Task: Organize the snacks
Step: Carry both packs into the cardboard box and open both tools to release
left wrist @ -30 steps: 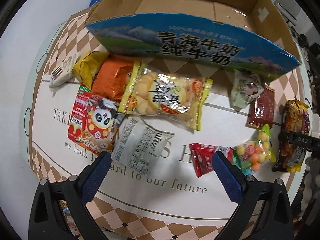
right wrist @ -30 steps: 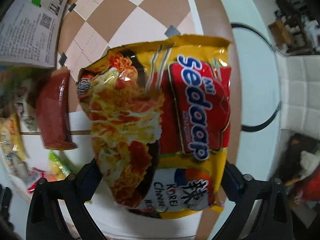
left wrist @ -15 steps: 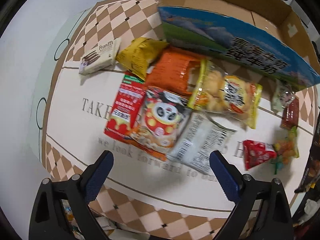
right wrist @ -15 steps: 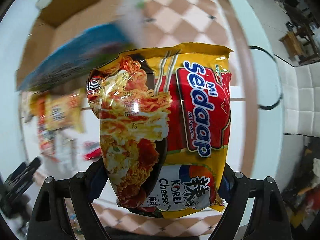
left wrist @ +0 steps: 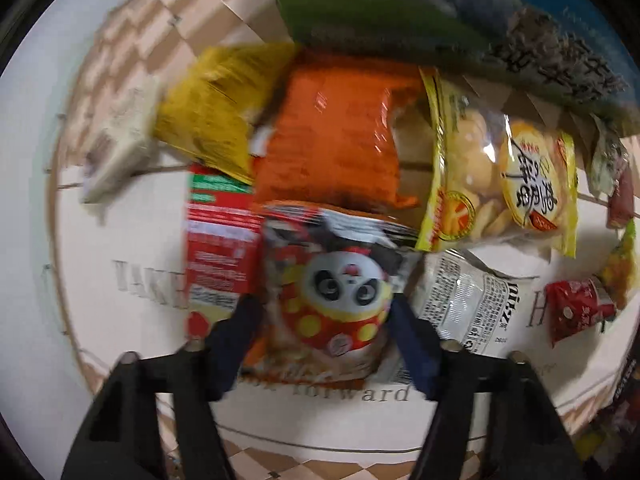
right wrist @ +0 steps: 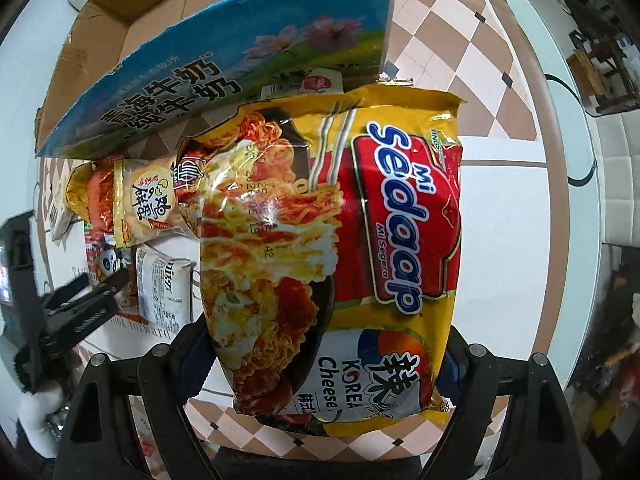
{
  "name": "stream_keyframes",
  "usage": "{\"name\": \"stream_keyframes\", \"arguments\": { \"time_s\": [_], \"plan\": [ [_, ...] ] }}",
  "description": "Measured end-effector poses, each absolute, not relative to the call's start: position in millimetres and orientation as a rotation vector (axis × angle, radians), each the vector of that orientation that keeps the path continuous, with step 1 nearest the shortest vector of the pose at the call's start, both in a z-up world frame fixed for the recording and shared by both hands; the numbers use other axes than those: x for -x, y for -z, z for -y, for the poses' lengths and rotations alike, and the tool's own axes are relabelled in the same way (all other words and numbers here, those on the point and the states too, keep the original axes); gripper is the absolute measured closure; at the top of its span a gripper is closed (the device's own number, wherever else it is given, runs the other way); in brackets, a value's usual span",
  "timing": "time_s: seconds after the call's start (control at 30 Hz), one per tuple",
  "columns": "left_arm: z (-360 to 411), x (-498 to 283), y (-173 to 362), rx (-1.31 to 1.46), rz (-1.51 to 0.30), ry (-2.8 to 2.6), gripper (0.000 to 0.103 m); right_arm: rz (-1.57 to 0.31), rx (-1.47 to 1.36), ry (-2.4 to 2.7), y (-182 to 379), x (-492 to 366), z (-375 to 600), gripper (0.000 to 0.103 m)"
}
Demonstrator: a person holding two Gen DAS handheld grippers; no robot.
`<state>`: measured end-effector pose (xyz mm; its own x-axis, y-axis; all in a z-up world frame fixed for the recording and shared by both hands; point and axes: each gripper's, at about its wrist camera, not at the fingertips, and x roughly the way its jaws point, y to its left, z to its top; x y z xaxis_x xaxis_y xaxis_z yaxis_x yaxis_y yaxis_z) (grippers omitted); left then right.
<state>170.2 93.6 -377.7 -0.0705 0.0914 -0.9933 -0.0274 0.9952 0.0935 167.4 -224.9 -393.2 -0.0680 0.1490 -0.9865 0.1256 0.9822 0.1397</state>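
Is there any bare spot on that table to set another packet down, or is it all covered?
Bare table lies left of the red box, and along the printed lettering near the left gripper. Crowded: panda packet, orange bag and biscuit bag overlap up to the cardboard box.

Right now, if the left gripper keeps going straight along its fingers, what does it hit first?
The panda snack bag: the left gripper already straddles its near end, fingers either side. Beyond it lies the orange packet. The frame is blurred, so contact can't be confirmed.
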Motion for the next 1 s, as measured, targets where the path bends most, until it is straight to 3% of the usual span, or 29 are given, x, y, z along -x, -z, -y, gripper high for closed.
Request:
{"name": "stream_keyframes", "arguments": {
  "time_s": [0.17, 0.3, 0.63, 0.8, 1.0],
  "plan": [
    [-105, -163, 374, 0.007, -1.6, -0.084, 0.059, -1.638, -0.227, 0.018, 394, -172, 234, 0.013],
    [-118, -153, 362, 0.043, -1.583, -0.086, 0.062, -1.638, -0.25, 0.021, 394, -175, 233, 0.013],
    [-120, -127, 256, 0.169, -1.454, -0.025, 0.062, -1.618, -0.281, -0.099, 349, -191, 244, 0.013],
    [-96, -185, 192, 0.224, -1.357, 0.049, 0.062, -1.554, -0.294, -0.18, 309, -203, 265, 0.013],
    [-73, -281, 161, 0.227, -1.322, 0.078, 0.062, -1.466, -0.3, -0.22, 278, -252, 301, 0.013]
  ]
}}
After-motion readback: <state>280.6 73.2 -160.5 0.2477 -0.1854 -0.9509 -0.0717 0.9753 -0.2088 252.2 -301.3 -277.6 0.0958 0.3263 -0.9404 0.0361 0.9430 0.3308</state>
